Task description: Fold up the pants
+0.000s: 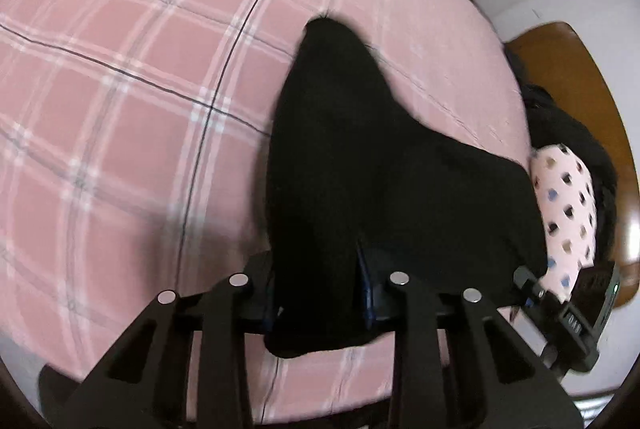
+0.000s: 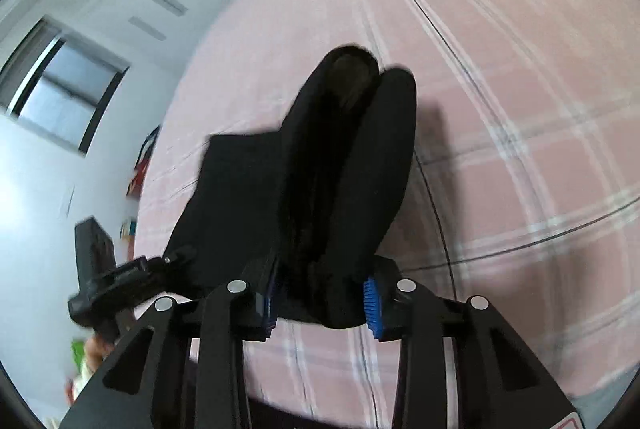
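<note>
1. I see the pants (image 1: 360,157), black, lying on the bed (image 1: 120,89), with their near end lifted off the sheet by both grippers.
2. From the left wrist camera, the pants run away from me to a narrow tip far up the bed and spread wide toward the right, where they reach a dotted sleeve (image 1: 568,213).
3. From the right wrist camera, the pants (image 2: 344,165) show as two rounded folds side by side, with a flatter panel spreading to their left.
4. My left gripper (image 1: 320,301) has its jaws clenched on the near edge of the pants; cloth fills the gap and hangs just below the jaws.
5. My right gripper (image 2: 320,299) also has its jaws grasping the pants; the blue pads (image 2: 372,305) press a thick bunch of cloth from both sides.
6. In the left view the other gripper (image 1: 560,301) sits at the right edge of the pants, just beside the sleeve.
7. In the right view the other gripper (image 2: 132,277) sits at the left edge of the pants.
8. The bed's pink checked sheet surrounds the pants on all sides.
9. Right of the pants, beyond the bed, is a brown wooden board (image 1: 580,101).
10. Left of the pants, in the right view, is a white wall with a window (image 2: 60,97).
</note>
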`<state>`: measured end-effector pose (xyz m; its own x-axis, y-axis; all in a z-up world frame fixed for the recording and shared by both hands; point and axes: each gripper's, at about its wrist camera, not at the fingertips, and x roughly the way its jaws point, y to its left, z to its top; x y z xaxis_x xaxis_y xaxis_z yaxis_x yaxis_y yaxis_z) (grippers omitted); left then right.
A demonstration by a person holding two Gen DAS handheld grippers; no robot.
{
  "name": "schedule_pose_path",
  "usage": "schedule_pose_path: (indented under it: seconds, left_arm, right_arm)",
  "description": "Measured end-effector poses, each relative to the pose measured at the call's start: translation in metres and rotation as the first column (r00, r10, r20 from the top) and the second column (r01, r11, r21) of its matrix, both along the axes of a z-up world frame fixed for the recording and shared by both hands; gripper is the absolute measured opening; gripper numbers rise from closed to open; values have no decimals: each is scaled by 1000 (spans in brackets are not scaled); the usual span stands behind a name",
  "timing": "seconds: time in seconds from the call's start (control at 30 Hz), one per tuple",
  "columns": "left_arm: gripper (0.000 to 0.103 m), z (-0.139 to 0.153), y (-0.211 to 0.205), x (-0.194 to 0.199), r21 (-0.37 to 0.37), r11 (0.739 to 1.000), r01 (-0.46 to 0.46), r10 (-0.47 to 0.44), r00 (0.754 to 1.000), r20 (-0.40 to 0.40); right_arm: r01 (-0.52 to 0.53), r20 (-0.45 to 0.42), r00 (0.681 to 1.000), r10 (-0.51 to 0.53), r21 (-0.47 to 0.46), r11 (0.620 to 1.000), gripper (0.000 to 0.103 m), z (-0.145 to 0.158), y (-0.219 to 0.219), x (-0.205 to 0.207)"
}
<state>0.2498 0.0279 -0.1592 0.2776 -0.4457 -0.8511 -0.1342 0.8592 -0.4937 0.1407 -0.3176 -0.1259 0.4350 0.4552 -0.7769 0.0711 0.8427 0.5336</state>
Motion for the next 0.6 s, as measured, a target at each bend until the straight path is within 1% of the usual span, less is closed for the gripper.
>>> schedule_pose_path:
  seconds: [0.03,0.07,0.1,0.13,0.17,0.2,0.23,0.27,0.3,0.33,0.37,0.43,0.47,0.5,0.53,0.57,0.6]
  left_arm:
    - [30,3,0,-12,-2,1000,19,-19,1000,-6]
    - [31,1,-1,-23,3,999,35,-35,999,-23]
    - [32,-9,-5,-35,23,999,48,-47,998,-52]
    - [37,-19,-8,-42,50,997,54,-50,996,-75]
    - [39,-31,-12,-49,96,994,55,-45,994,-102]
    - [44,-39,-14,-59,148,988,47,-30,993,-116]
    - [51,-35,-14,-66,151,988,28,-13,995,-100]
    - [53,-30,-12,-73,154,988,4,8,997,-81]
    - [56,-19,-10,-79,178,984,-16,25,998,-49]
    - [63,-11,-9,-84,210,977,-30,36,999,-26]
    - [69,-2,-8,-87,241,970,-42,43,999,1]
    - [75,15,-9,-91,288,956,-50,41,998,39]
    - [76,22,-8,-91,305,951,-46,33,998,48]
    - [76,29,-8,-93,322,946,-42,24,998,58]
    - [79,36,-9,-95,343,938,-40,17,997,72]
    - [84,41,-7,-95,358,933,-36,6,997,83]
    - [86,47,-10,-98,380,925,-32,-5,995,96]
  right_arm:
    - [-14,-27,1000,14,-1,1000,35,-5,-4,-7]
    - [-23,-80,997,22,-18,1000,38,-23,-6,-16]
    - [-27,-123,992,21,-46,999,44,-39,-8,-21]
    - [-34,-208,978,11,-111,993,48,-63,-9,-28]
    - [-23,-264,964,-17,-149,989,55,-79,-10,-34]
    - [15,-249,968,-42,-109,994,58,-78,-14,-41]
    - [56,-219,973,-73,-80,995,58,-70,-17,-47]
    - [82,-175,980,-96,-85,993,58,-56,-19,-51]
    - [96,-100,989,-107,-113,989,58,-36,-18,-53]
    - [89,-54,994,-96,-125,988,58,-22,-15,-51]
    - [62,-26,998,-66,-132,989,58,-11,-10,-43]
    - [28,-28,999,-32,-142,989,61,-8,-1,-26]
    - [7,-37,999,-13,-148,989,62,-13,6,-16]
    - [-11,-54,999,3,-155,988,65,-23,6,-12]
    - [-24,-79,997,10,-171,985,65,-34,11,-4]
    - [-32,-128,992,8,-189,981,65,-52,18,5]
    - [-31,-151,989,0,-205,978,66,-61,18,7]
